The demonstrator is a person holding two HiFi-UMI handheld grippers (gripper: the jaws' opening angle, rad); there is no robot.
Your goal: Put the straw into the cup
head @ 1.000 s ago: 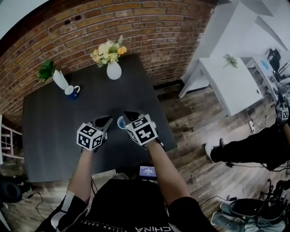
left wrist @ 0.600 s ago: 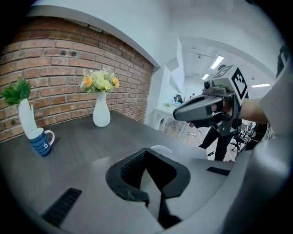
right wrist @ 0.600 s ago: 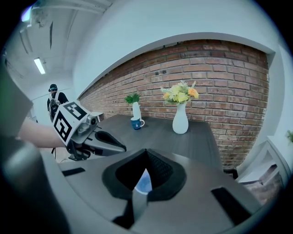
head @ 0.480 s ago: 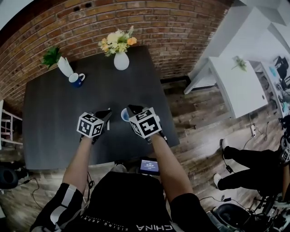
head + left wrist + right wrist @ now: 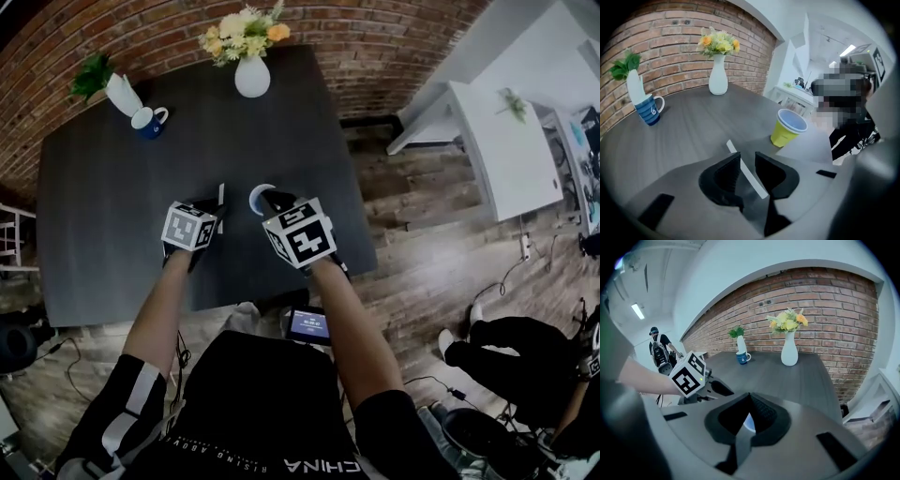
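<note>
Holding straw and cup at the near part of the tabletop [image 5: 112,216].

Grips the white straw [image 5: 745,171] in the left tool [image 5: 747,158], jaws clenched on its sides, with the upper end slanting out past the jaw tips. Grasps the cup [image 5: 787,129] in the right tool [image 5: 749,397], jaws closed together at the tips on the cup's wall, with the pale blue inside showing between them. Sets the yellow cup, tilted, just to the right of the straw, near it but apart. Cannot tell whether the cup's base rests on the tabletop. Shows a white vase [image 5: 252,75] of flowers and a blue mug [image 5: 148,120] well apart from both tools, at the far edge by the brick wall.
</note>
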